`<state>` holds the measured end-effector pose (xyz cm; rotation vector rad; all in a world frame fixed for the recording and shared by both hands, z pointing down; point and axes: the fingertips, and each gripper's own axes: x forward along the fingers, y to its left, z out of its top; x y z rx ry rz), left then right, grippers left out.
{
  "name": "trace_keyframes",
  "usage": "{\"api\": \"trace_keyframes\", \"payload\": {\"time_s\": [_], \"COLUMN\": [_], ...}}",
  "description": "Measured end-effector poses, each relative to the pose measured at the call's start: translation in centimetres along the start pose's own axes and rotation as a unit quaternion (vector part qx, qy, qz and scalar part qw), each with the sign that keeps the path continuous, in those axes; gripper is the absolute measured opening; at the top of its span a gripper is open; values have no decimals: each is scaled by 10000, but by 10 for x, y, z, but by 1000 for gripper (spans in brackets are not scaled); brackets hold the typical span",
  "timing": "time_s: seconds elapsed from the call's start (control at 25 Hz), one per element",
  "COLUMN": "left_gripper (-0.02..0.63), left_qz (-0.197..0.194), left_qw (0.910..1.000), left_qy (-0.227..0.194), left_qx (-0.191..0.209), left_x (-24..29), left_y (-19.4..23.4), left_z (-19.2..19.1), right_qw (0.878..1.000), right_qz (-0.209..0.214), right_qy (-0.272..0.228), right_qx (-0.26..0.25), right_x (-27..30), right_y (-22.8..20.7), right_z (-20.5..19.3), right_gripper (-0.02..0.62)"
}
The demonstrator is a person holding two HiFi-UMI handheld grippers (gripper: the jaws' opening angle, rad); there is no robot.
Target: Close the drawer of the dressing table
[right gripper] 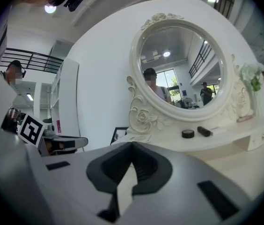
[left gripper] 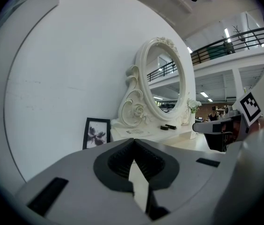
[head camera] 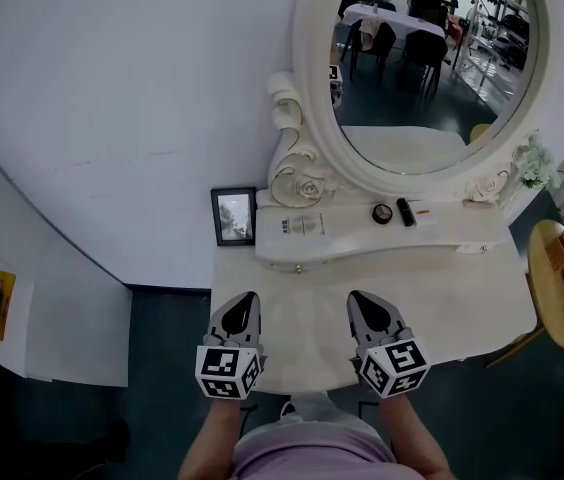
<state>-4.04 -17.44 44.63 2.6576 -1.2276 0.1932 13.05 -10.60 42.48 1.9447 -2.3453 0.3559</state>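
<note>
The white dressing table [head camera: 462,308] stands against the wall with an oval mirror [head camera: 432,58] on it. Below the mirror runs a raised shelf [head camera: 432,236] with small knobs [head camera: 297,267] on its front; whether a drawer is pulled out I cannot tell. My left gripper [head camera: 247,297] and right gripper [head camera: 359,297] hover side by side over the tabletop's near part, pointing at the shelf. Both are shut with nothing between their jaws. In the left gripper view the closed left gripper [left gripper: 134,142] faces the mirror; the right gripper view shows the right gripper [right gripper: 132,145] closed the same way.
A black picture frame [head camera: 233,215] leans on the wall at the table's left. A round black jar [head camera: 382,213] and a black tube [head camera: 406,212] lie on the shelf. White flowers [head camera: 535,168] stand at the right. A round wooden side table [head camera: 562,288] sits right of the dresser.
</note>
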Motion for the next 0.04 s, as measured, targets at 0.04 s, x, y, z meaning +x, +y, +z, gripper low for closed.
{"api": "trace_keyframes", "payload": {"time_s": [0.04], "left_gripper": [2], "left_qz": [-18], "left_qw": [10000], "left_qy": [3], "left_qx": [-10], "left_x": [1], "left_y": [-1], "left_z": [0], "right_qw": [10000], "right_qz": [1], "right_qy": [7], "right_qx": [14], "right_x": [1], "right_y": [-1], "right_z": [-1], "right_gripper": [3]}}
